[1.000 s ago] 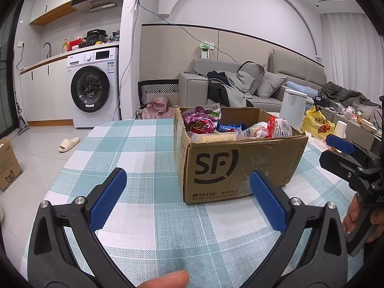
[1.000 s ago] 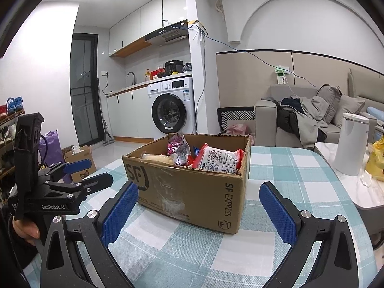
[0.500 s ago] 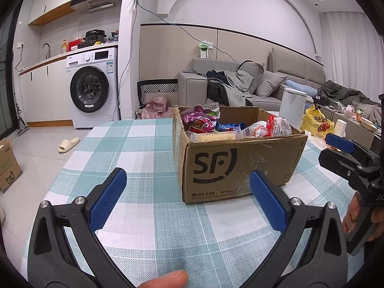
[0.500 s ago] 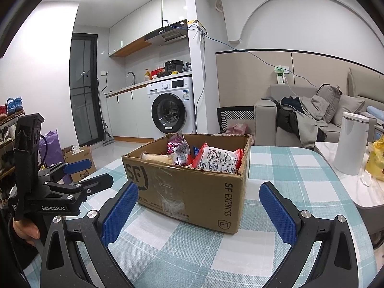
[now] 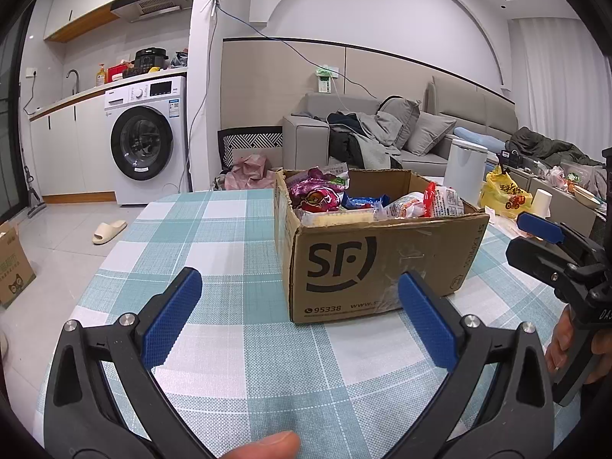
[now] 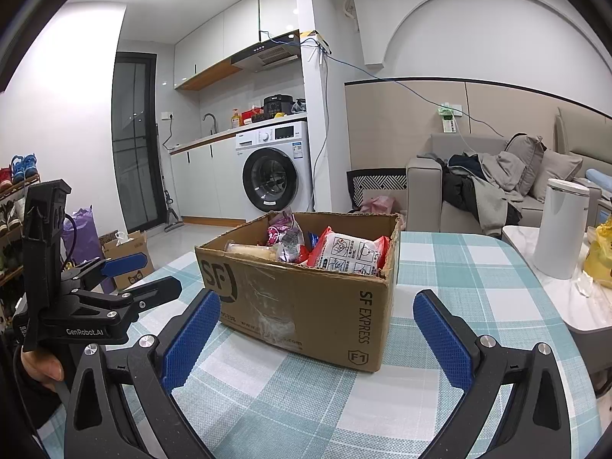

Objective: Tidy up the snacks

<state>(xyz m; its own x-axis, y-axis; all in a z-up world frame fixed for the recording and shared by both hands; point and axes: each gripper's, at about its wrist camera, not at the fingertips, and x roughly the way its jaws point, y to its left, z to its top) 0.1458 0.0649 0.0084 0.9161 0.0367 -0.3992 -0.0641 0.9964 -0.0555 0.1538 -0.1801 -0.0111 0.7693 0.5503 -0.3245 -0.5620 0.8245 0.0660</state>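
Note:
A brown cardboard box [image 5: 382, 264] [image 6: 306, 302] marked SF sits on the teal checked table [image 5: 229, 344] [image 6: 290, 401]. It holds several snack packets: a purple bag [image 5: 315, 195] [image 6: 281, 229], a blue packet [image 5: 359, 202], a red-and-white bag [image 5: 440, 201] [image 6: 350, 252] and a pale long pack [image 5: 336, 218] [image 6: 250, 249]. My left gripper [image 5: 298, 300] [image 6: 143, 273] stands open in front of the box, nothing between its blue pads. My right gripper [image 6: 317, 323] [image 5: 529, 233] is open too, short of the box's right corner.
A white bin [image 6: 558, 229] and a yellow bag [image 5: 505, 195] stand right of the table. A washing machine [image 5: 147, 139], a sofa with clothes [image 5: 382, 134], a slipper [image 5: 109, 231] and a small carton [image 5: 13, 264] lie beyond. A hand [image 5: 573, 344] holds the right gripper.
Almost nothing differs; the left wrist view has shifted very slightly, and both grippers stay open in front of the box.

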